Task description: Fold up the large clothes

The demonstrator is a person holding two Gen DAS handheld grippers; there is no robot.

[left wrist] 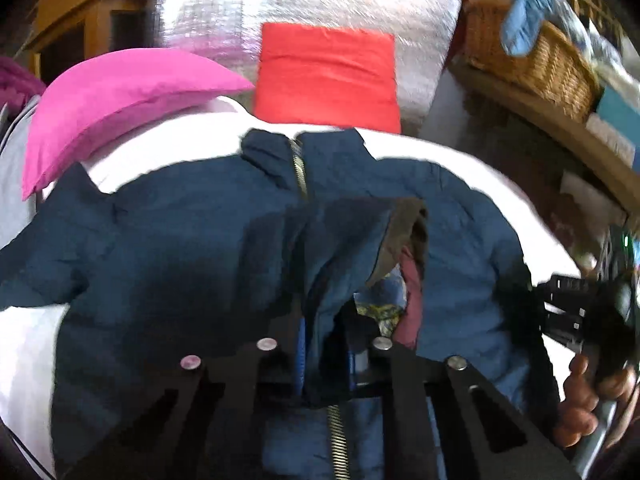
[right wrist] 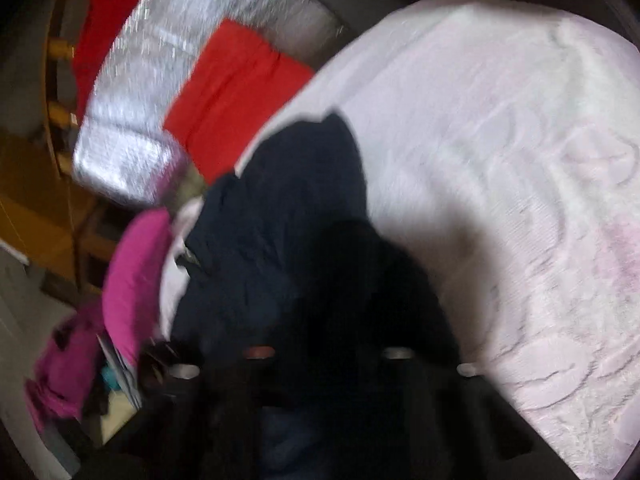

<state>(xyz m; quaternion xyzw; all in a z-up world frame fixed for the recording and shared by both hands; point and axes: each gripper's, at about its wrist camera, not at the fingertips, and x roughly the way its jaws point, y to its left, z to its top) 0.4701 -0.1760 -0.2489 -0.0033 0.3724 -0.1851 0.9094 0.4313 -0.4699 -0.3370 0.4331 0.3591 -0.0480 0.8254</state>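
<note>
A navy zip-up jacket (left wrist: 168, 248) lies spread on a white bed cover (left wrist: 24, 360). My left gripper (left wrist: 326, 360) is shut on the jacket's front hem by the zipper, lifting a fold that shows the patterned lining. The right gripper shows in the left wrist view (left wrist: 576, 312) at the jacket's right edge, held by a hand. In the blurred right wrist view, my right gripper (right wrist: 326, 364) is buried in the dark jacket (right wrist: 280, 248); its jaws are too dark to read. The white bed cover (right wrist: 500, 200) fills the right side.
A pink pillow (left wrist: 120, 100) and a red pillow (left wrist: 328, 76) lie at the bed's head against a silver padded panel (left wrist: 304, 0). A wicker basket (left wrist: 536, 56) stands on a wooden shelf at right. Magenta clothing (right wrist: 68, 364) lies off the bed's side.
</note>
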